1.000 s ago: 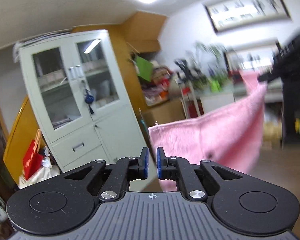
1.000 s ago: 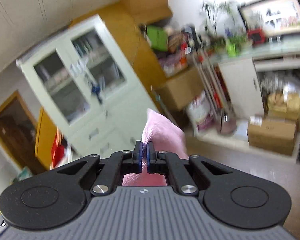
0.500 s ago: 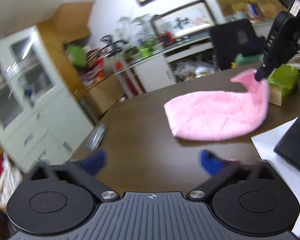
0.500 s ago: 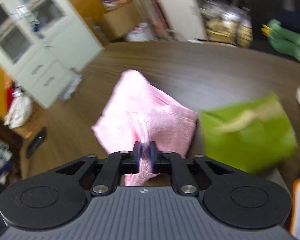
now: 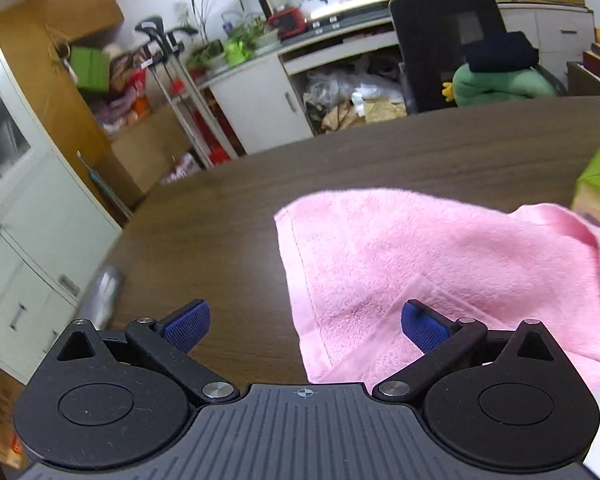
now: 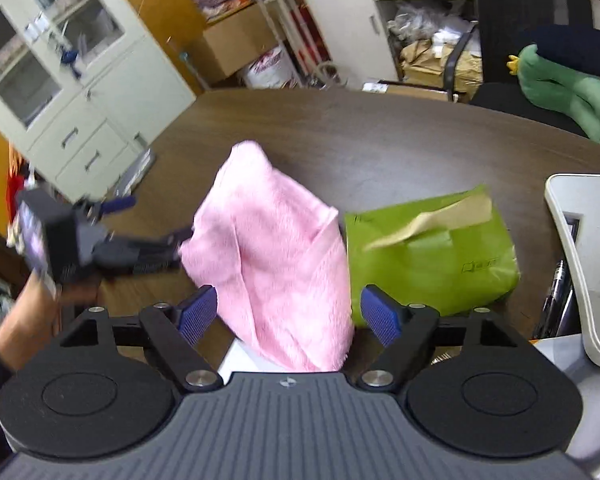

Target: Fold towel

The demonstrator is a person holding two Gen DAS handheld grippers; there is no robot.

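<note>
The pink towel [image 5: 440, 264] lies loosely bunched on the dark wooden table [image 5: 340, 168]. My left gripper [image 5: 305, 326] is open and empty, its jaws wide apart just above the towel's near left corner. In the right wrist view the towel [image 6: 276, 264] runs from the table toward the camera between my right gripper's [image 6: 288, 314] open jaws, which do not pinch it. The left gripper [image 6: 100, 240] also shows there, blurred, at the towel's left edge.
A green bag [image 6: 432, 256] sits on the table right beside the towel. A white tray-like object [image 6: 580, 260] and pens lie at the right. A black chair with a green plush [image 6: 564, 88] stands behind the table. Cabinets [image 6: 60, 80] stand on the left.
Both grippers came down from the air to the table. The left opened first and let go of the towel; the right has now opened too, and the towel lies on the table.
</note>
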